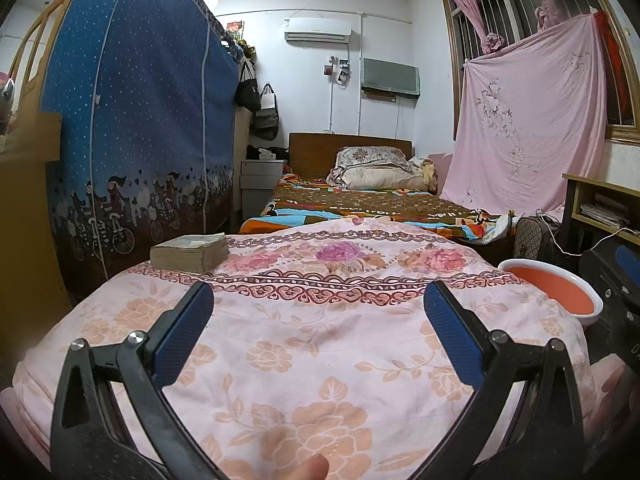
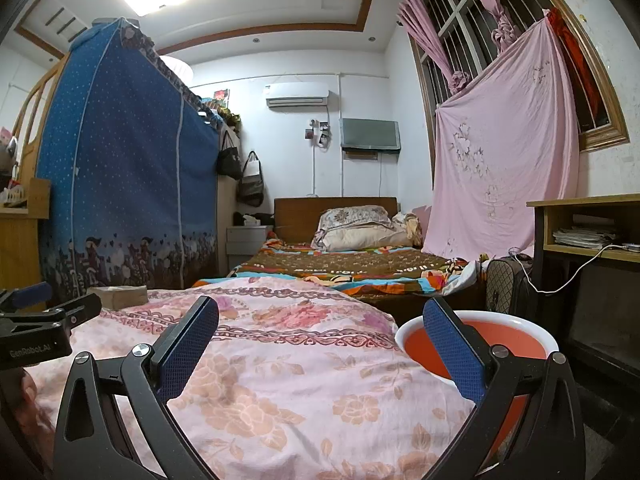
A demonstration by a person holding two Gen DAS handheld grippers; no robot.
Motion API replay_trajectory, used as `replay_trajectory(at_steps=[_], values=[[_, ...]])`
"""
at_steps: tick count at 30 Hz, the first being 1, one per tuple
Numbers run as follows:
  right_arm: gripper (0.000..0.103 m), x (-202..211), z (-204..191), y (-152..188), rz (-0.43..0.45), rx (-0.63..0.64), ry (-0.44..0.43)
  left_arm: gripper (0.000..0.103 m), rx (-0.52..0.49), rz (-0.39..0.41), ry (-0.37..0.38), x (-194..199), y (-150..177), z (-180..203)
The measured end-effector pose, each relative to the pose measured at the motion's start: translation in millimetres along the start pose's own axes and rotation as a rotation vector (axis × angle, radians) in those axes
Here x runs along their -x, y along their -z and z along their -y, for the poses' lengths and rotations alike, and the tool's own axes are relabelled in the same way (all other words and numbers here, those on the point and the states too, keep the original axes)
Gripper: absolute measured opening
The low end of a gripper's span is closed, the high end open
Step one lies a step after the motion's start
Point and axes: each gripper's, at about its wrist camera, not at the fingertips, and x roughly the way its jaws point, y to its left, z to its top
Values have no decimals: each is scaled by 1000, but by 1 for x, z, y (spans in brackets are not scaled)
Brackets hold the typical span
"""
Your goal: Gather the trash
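Jaws wide over floral quilt (image 1: 320,360)

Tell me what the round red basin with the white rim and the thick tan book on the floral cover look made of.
Round red basin with the white rim: probably moulded plastic, smooth and slightly glossy, with an even rolled rim and flat uniform colour.
Thick tan book: paper, matte; the yellowed page block shows fine layered edges, and the cover looks soft and worn.
Pink floral cover under it: woven cloth, matte, softly creased.

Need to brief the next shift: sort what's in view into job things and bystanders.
Job: left gripper and right gripper, both open and empty; orange basin, likely the trash container. No trash visible.

Bystanders: thick book, floral quilt, pillows.
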Motion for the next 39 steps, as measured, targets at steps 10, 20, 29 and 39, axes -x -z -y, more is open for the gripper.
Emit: replay_trajectory(at_steps=[10, 20, 29, 39], values=[[103, 0, 0, 0, -2, 0, 0, 92, -1, -1, -1, 1, 0, 0], [103, -1, -1, 1, -4, 0, 0, 92, -2, 0, -1, 1, 0, 0], [103, -1, -3, 4, -6, 0, 0, 92, -2, -1, -1, 1, 0, 0], [103, -1, -3, 3, -7, 0, -1, 92, -2, 0, -1, 1, 0, 0]])
